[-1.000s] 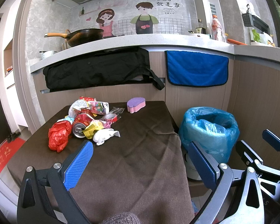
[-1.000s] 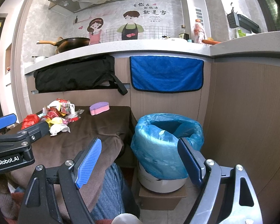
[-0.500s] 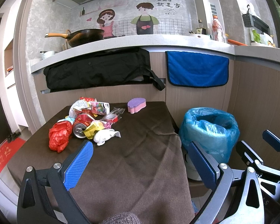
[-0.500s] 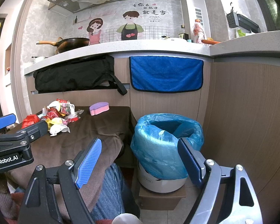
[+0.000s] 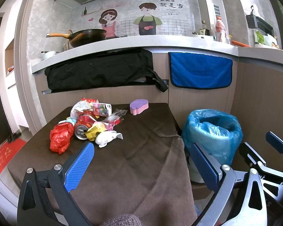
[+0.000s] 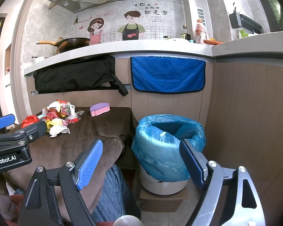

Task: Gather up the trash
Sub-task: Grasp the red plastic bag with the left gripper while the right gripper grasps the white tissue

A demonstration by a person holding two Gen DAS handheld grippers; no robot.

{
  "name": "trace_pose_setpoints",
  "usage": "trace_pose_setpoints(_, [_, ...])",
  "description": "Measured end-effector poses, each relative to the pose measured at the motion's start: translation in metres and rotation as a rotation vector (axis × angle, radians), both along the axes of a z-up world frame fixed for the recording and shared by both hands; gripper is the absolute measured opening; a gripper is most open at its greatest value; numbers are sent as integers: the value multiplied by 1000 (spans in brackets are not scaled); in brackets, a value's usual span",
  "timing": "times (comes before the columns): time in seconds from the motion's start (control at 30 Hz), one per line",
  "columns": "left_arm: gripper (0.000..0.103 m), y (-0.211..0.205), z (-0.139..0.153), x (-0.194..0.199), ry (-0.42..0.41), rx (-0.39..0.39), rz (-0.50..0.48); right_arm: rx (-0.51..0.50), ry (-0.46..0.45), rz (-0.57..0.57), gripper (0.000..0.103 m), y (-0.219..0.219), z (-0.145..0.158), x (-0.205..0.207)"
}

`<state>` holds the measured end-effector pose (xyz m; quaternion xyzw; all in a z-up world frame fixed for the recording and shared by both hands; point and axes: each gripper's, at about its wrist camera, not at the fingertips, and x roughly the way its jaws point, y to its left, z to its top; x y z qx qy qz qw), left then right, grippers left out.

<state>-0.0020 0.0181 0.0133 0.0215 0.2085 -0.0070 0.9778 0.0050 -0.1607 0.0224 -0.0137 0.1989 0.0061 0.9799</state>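
Both tongs spread and empty, trash piled on the bench.

Left wrist view: my left tongs hang spread above the near part of the brown-clothed bench, holding nothing. The trash sits in a heap toward the far left of the bench: a red bag, a can on its side, a white wad nearest me, wrappers behind. A sponge lies apart at the far edge. The bin, lined in blue, stands just right of the bench.

Right wrist view: my right tongs are spread too, gripping nothing, in front of the bin that rests on a box on the floor. The trash is well off to the left on the bench, partly behind the left tongs.
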Motion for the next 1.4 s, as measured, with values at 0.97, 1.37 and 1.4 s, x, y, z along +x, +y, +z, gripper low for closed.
trace_pose_setpoints(0.97, [101,206,1,85,3,-177,229,-103,23,225,81,94,29,92])
trace_pose_setpoints(1.37, [101,290,-59,139,205,-282,217,-99,162,407,81,169,1,161])
trace_pose_setpoints(1.4, [101,291,-65,146,225,-294,213,-97,173,414,81,173,-2,165])
